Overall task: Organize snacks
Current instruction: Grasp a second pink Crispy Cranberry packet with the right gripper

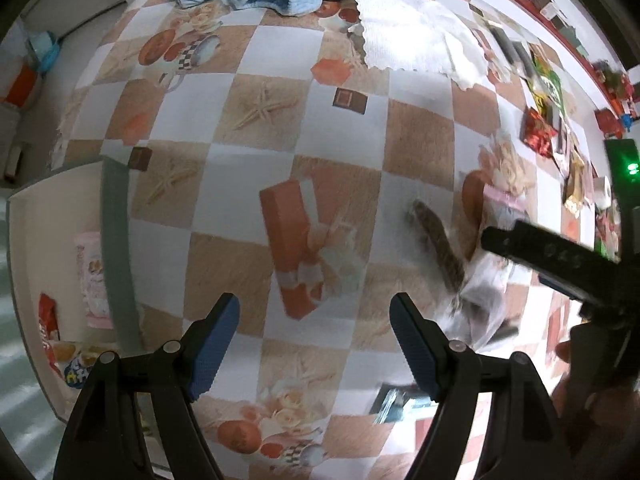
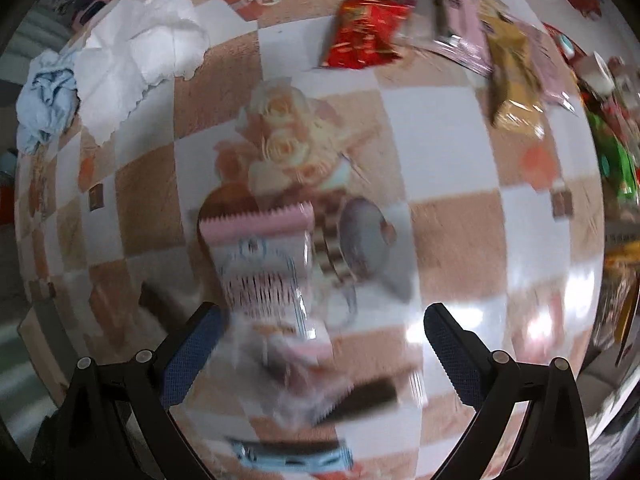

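Though loose, pink packet (image 2: 260,264) between right tool (image 2: 320,344) fingers.

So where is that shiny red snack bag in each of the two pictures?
Left wrist view: the red snack bag lies far right, above mid-height, at the near end of a row of snacks along the table's edge.
Right wrist view: the red snack bag is top centre, left of a pink packet.
Shared landmark: the white paper towel, upper middle in the left view, upper left in the right.
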`<state>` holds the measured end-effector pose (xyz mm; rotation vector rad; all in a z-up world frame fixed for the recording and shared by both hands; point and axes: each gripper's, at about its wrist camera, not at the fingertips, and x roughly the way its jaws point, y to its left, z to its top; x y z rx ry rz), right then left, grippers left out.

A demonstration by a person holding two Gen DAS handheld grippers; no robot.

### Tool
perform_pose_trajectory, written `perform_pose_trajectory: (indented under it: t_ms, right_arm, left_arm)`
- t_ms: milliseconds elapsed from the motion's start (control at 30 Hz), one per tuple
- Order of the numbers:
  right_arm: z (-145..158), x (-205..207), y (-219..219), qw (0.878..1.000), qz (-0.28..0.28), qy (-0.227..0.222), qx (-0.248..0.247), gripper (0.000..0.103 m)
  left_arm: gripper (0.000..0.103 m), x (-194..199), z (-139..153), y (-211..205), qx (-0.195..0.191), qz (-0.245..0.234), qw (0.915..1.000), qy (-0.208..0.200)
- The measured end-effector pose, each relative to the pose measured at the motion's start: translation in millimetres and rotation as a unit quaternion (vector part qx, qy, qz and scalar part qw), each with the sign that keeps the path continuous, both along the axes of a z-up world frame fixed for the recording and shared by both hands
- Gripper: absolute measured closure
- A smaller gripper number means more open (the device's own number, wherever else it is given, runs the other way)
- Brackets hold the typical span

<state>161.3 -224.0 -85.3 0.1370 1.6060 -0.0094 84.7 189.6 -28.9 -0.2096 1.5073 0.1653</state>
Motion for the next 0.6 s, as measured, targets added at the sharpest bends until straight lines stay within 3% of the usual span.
perform_pose_trajectory:
  t_ms: [233,433,600]
  right_arm:
    - [-20.6,15.8,-15.3,0.999,0.02,0.001,-0.026,0.001]
    - [-21.1,10.7,-63.0,1.0,0.008,0.007,-0.025,0.001]
    - [-19.8,15.0,-72.2,0.999,0.037,0.005,-0.029,0.001]
  left_arm:
    - [0.022,24.9,-5.7,-20.7,-0.003,-0.006,0.9999,-0.013]
    - [0.022,43.2,-18.8,-42.6,-0.008,-0.017,0.9998,-0.007]
    - [0.022,53.6,-32.9,-55.1,-0.004,-0.02,0.9998,0.003]
